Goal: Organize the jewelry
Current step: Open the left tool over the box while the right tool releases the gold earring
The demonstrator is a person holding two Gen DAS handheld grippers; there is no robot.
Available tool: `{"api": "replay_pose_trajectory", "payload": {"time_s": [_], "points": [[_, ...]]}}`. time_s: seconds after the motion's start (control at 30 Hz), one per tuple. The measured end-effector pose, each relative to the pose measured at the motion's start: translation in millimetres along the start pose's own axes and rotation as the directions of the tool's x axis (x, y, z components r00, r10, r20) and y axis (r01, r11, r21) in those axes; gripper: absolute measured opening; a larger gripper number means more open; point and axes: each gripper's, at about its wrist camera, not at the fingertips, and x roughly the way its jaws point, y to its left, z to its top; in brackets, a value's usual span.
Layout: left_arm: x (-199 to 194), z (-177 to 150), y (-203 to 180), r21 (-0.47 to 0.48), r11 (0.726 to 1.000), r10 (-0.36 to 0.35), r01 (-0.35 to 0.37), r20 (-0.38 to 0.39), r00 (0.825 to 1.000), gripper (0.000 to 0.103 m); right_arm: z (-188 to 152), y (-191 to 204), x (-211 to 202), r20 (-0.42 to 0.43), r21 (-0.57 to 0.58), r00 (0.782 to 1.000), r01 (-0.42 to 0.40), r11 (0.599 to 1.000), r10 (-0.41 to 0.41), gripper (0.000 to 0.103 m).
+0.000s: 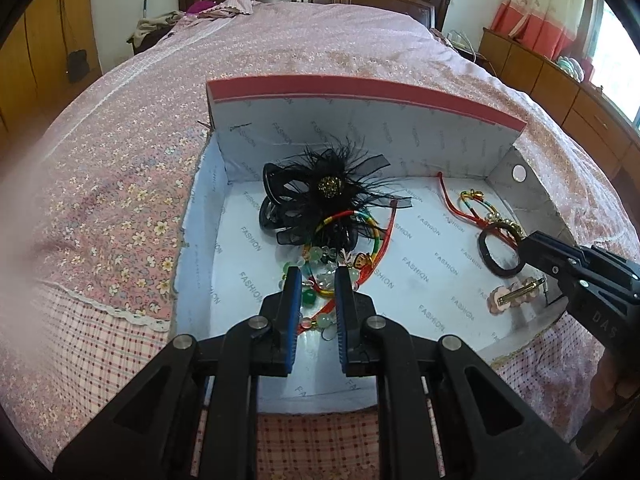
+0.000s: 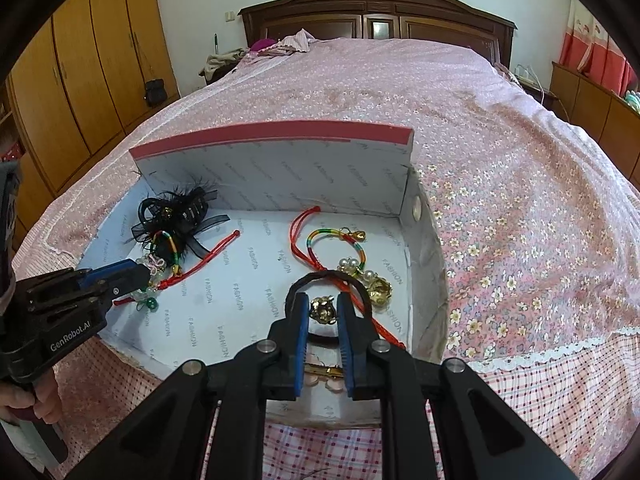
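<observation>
An open white box (image 1: 248,248) lies on the bed (image 1: 120,160) with jewelry inside. At its left a black feather hair clip (image 1: 320,196) lies over a rainbow cord bangle (image 1: 360,224) and a green bead bracelet (image 1: 320,264). My left gripper (image 1: 318,276) is open just above those beads. At the right lie a black hair tie (image 1: 500,250), a red cord (image 2: 304,248), a second rainbow bangle (image 2: 340,244) with pearls and gold bells (image 2: 378,288), and a pink flower hair clip (image 1: 516,296). My right gripper (image 2: 324,304) is open, straddling the hair tie (image 2: 328,280) and a gold charm (image 2: 323,309).
The box's lid (image 1: 360,120) stands upright at the far side. The floral bedspread (image 2: 520,200) surrounds the box. A wooden headboard (image 2: 376,20), wardrobe (image 2: 80,80) and a side cabinet (image 1: 560,88) stand further off.
</observation>
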Motion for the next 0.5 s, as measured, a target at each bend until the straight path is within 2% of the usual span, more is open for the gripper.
{"api": "replay_pose_trajectory", "payload": {"time_s": [0.03,0.1,0.17,0.5], "points": [[-2,0,0,-0.006,1.000,-0.002,0.002,-0.001,1.000,0.009,0,-1,-1,0.001,0.006,1.000,-0.004,1.000,0.004,0.018],[-6,-1,2,-0.017,1.000,0.002,-0.002,-0.003,1.000,0.010,0,-2,-4,0.008,0.018,1.000,-0.013,1.000,0.013,0.029],[-9,-2,4,-0.030,0.999,0.013,-0.013,-0.008,1.000,0.014,0,-2,-8,0.016,0.029,1.000,-0.022,0.999,0.021,0.032],[-39,-9,4,-0.053,0.998,0.032,-0.031,0.023,0.999,0.028,-5,3,-38,0.056,0.051,0.997,-0.048,0.998,0.045,0.038]]}}
